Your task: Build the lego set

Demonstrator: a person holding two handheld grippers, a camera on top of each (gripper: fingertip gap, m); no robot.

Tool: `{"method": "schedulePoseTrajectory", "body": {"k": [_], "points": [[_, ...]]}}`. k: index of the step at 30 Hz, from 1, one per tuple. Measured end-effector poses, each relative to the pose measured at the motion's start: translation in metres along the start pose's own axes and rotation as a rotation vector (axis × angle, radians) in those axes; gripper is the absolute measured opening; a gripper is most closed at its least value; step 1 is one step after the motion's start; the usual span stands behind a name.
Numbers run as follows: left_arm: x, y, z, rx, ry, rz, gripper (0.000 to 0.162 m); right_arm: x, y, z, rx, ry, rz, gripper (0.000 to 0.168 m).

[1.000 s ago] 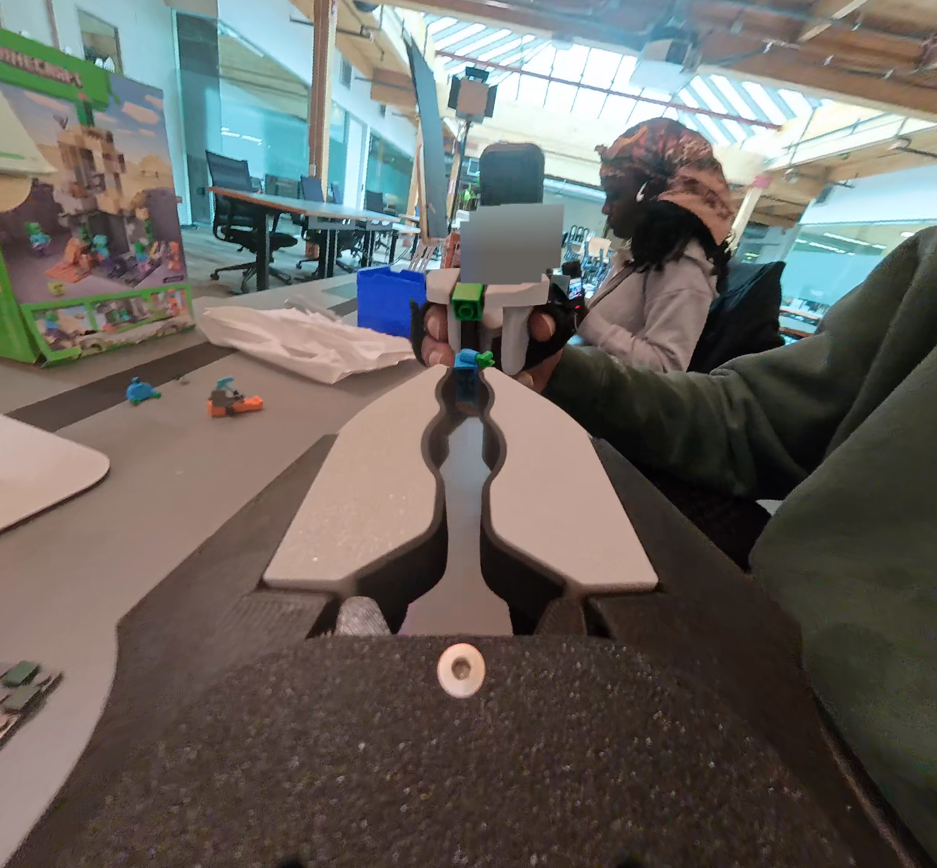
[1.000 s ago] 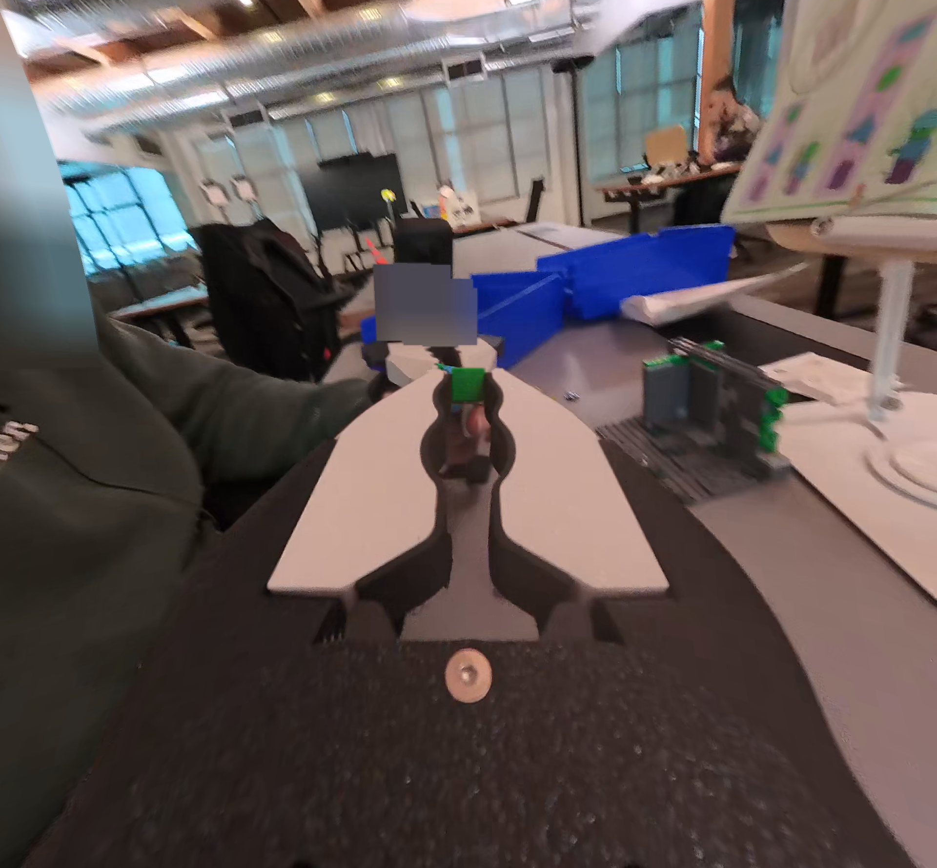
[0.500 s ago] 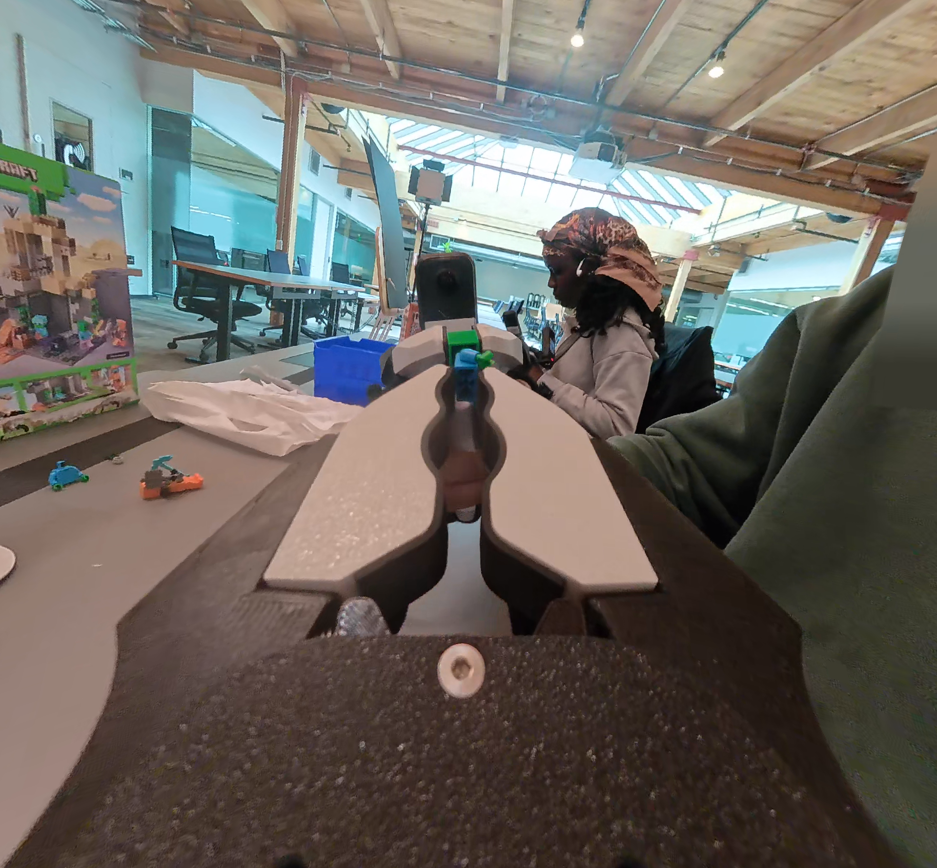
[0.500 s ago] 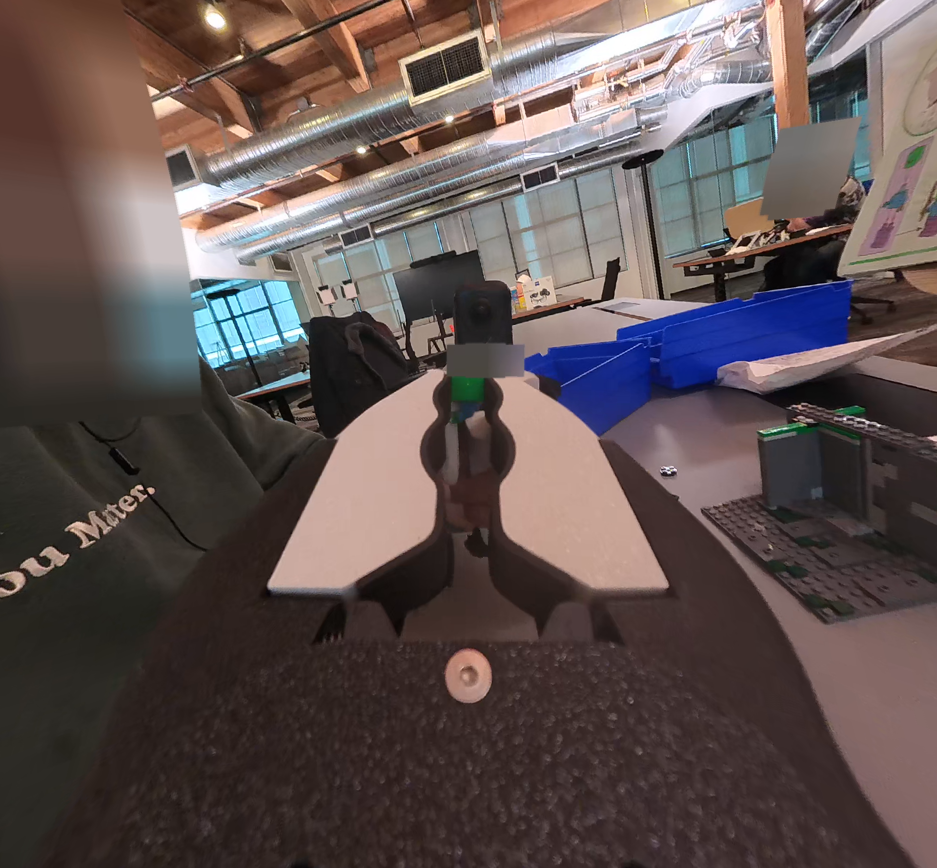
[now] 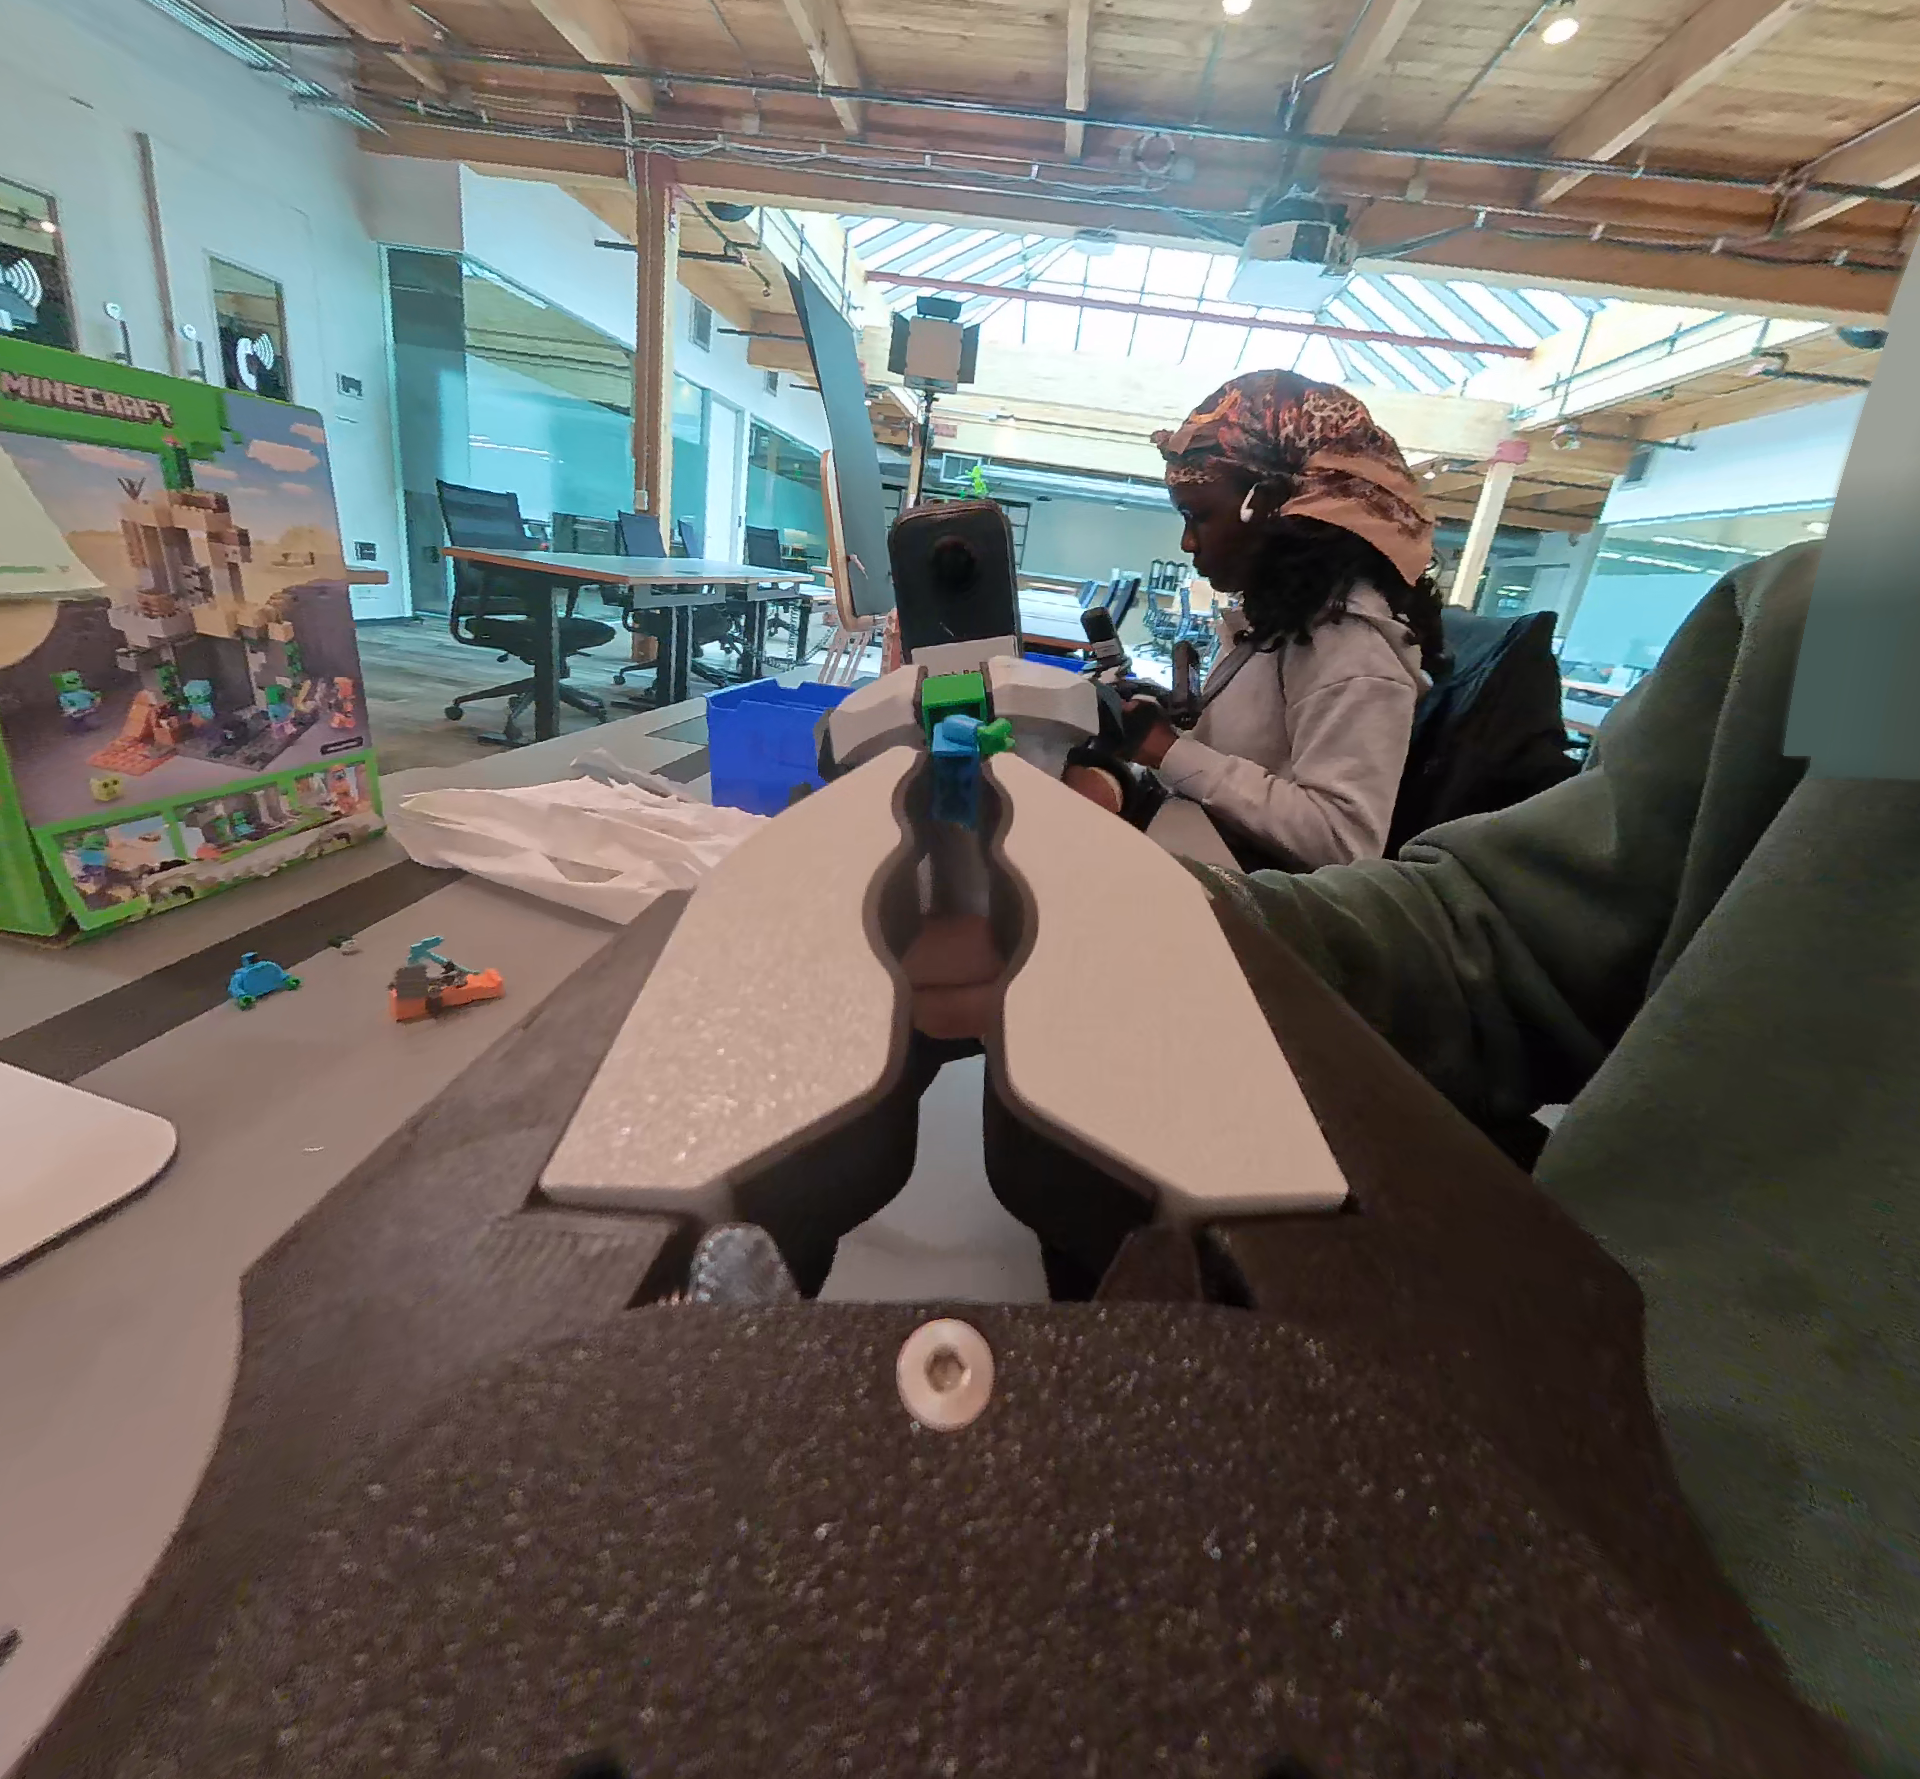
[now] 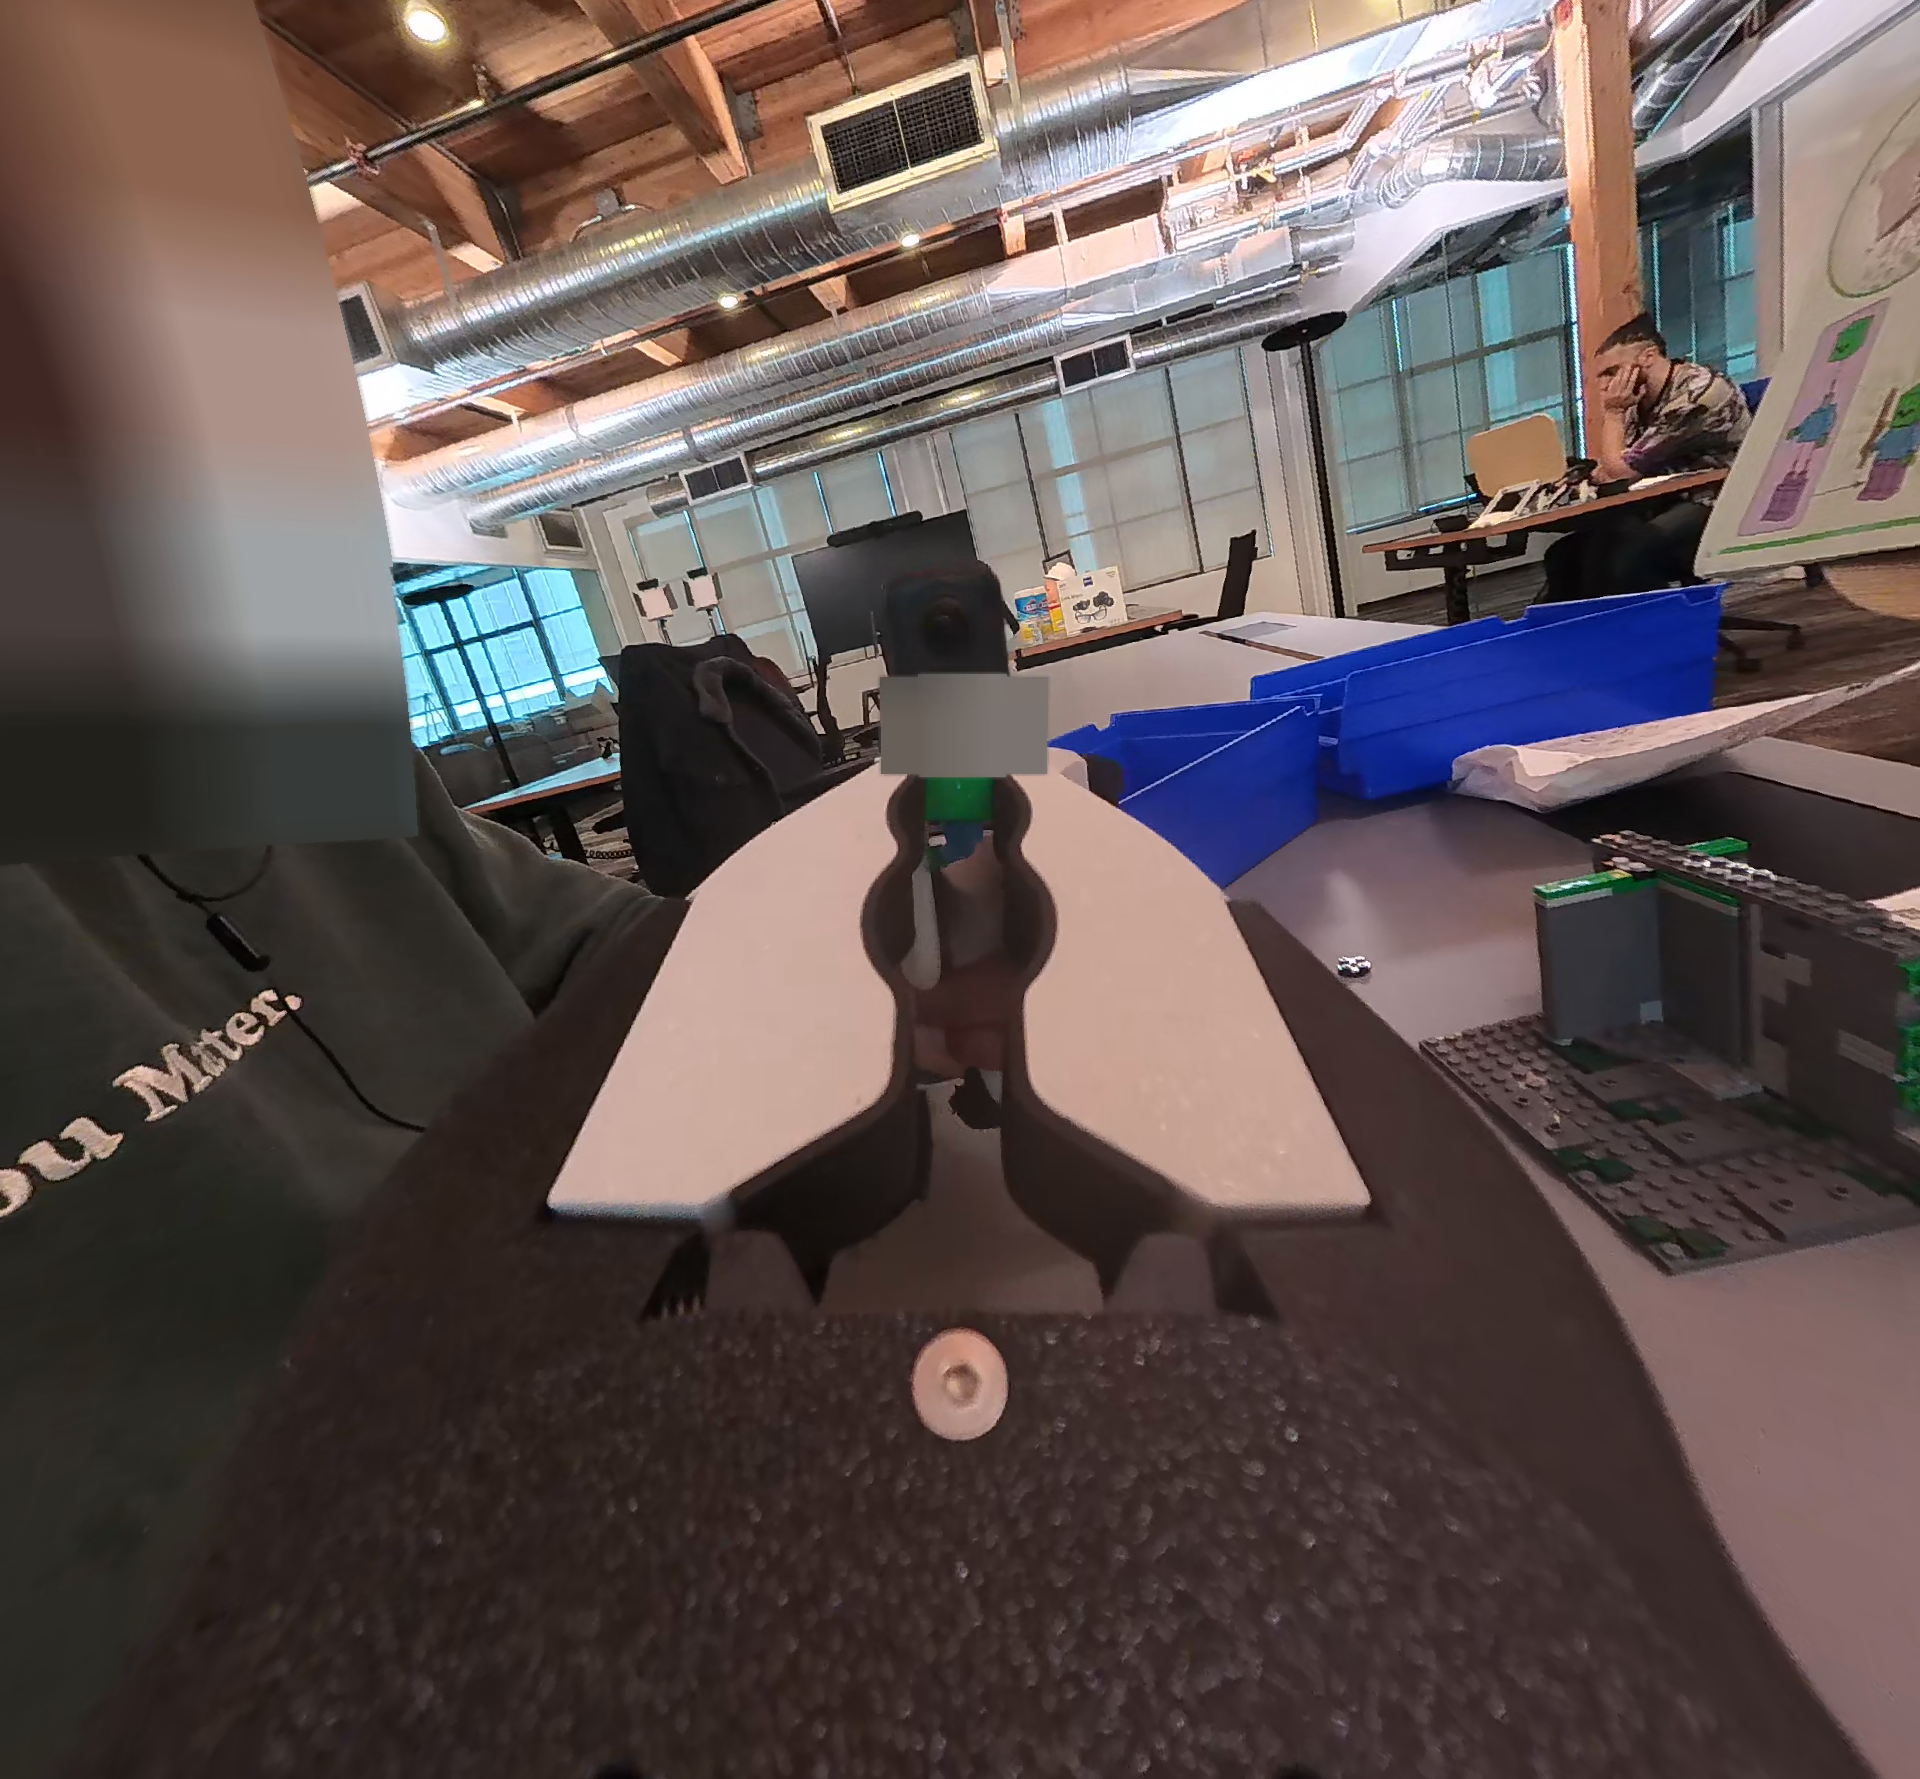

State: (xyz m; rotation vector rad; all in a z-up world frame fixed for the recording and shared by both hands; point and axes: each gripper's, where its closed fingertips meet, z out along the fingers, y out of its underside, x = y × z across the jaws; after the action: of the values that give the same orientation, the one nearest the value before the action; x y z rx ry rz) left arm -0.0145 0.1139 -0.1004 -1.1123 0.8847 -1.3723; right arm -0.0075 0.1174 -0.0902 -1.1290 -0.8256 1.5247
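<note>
While claws meet, figure gripped

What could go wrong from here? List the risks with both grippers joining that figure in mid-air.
1. The left gripper pinches the small blue body only at its tips; pressing could twist it loose.
2. The right gripper holds the green head equally shallowly; a misaligned push may pop it out.
3. All this happens above the grey table, so a dropped piece could bounce off among the loose bits.
</note>
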Motion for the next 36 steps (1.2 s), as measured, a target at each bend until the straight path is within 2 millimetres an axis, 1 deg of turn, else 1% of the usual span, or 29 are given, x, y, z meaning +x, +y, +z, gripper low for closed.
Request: {"method": "schedulePoseTrajectory", "body": {"k": [8,18,25,36], "points": [[-0.002,0.005,-0.001,-0.053,-0.017,0.04,0.007,0.003,0.007,-0.002,-0.065,0.025,-0.02,0.012],[-0.003,0.01,-0.003,-0.107,-0.024,0.06,0.008,0.005,0.015,-0.002,-0.091,0.034,-0.018,0.012],[-0.004,0.015,-0.004,-0.122,-0.012,0.023,0.008,0.007,0.021,-0.003,-0.116,0.041,-0.032,0.012],[-0.007,0.021,-0.006,-0.169,-0.017,0.039,0.008,0.009,0.029,-0.003,-0.15,0.051,-0.044,0.012]]}}
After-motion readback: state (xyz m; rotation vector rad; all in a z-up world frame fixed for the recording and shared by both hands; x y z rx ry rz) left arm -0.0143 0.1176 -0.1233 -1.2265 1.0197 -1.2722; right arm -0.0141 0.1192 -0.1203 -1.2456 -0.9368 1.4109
